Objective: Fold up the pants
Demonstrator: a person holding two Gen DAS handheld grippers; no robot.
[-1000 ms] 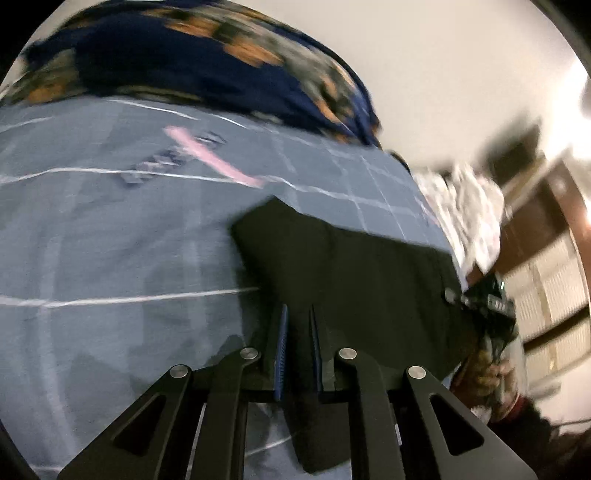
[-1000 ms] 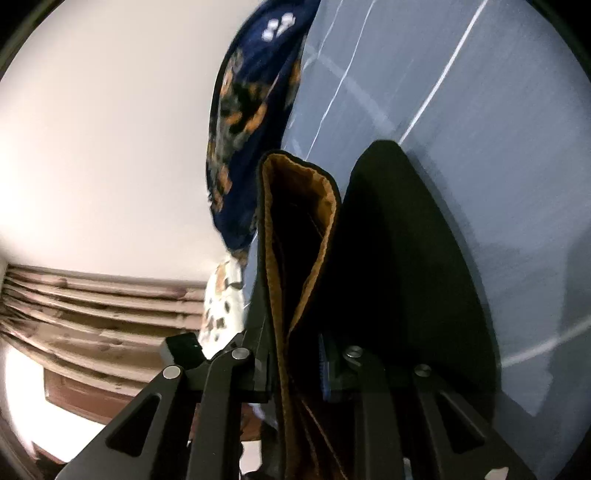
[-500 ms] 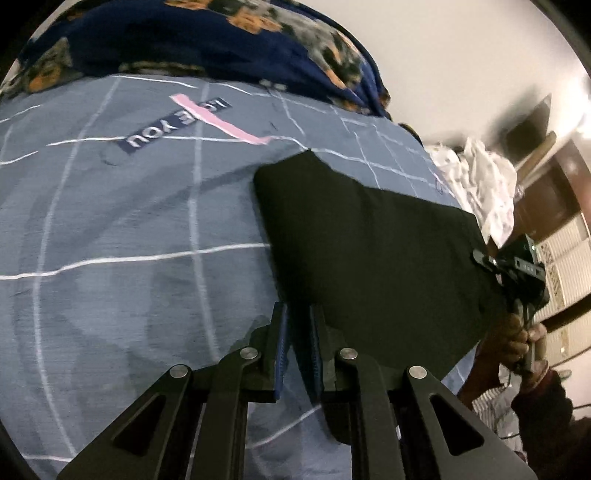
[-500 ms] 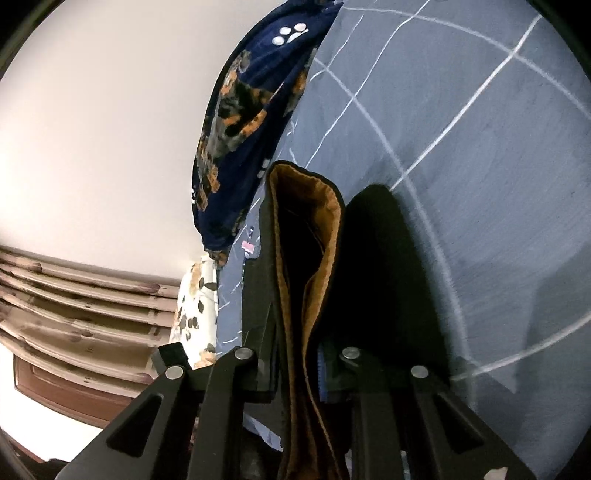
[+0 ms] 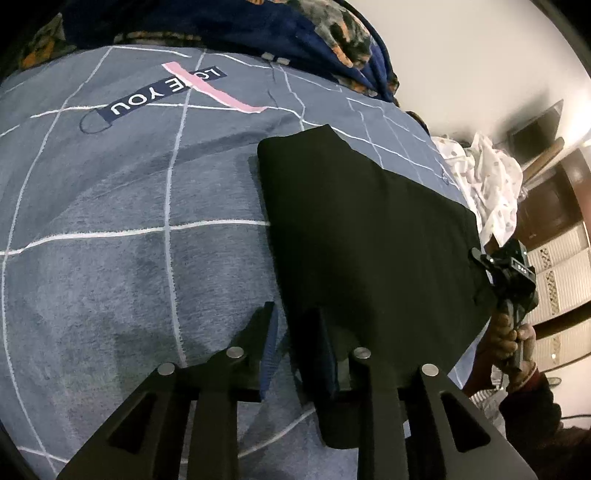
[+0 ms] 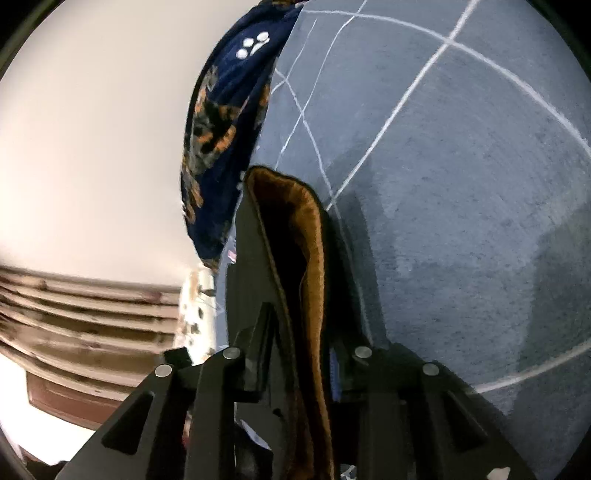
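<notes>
The black pants (image 5: pixel 369 236) lie folded flat on a grey-blue bed sheet (image 5: pixel 129 240) with white grid lines. My left gripper (image 5: pixel 295 325) is slightly open at the pants' near left edge, its right finger over the cloth and its left finger over the sheet. My right gripper (image 6: pixel 301 328) is shut on the pants' edge (image 6: pixel 314 258), whose brown inner lining shows as an upright fold between the fingers. The right gripper also shows in the left wrist view (image 5: pixel 513 273) at the pants' far right edge.
A dark blue patterned blanket (image 5: pixel 240 26) is bunched along the bed's far side, also in the right wrist view (image 6: pixel 229 122). A white patterned cloth (image 5: pixel 487 177) lies past the bed's right corner. Wooden furniture (image 5: pixel 554 221) stands beyond.
The pants have come down from a hanging, stretched hold to lie flat on the sheet. My left gripper's fingers have parted. The right gripper still grips the edge.
</notes>
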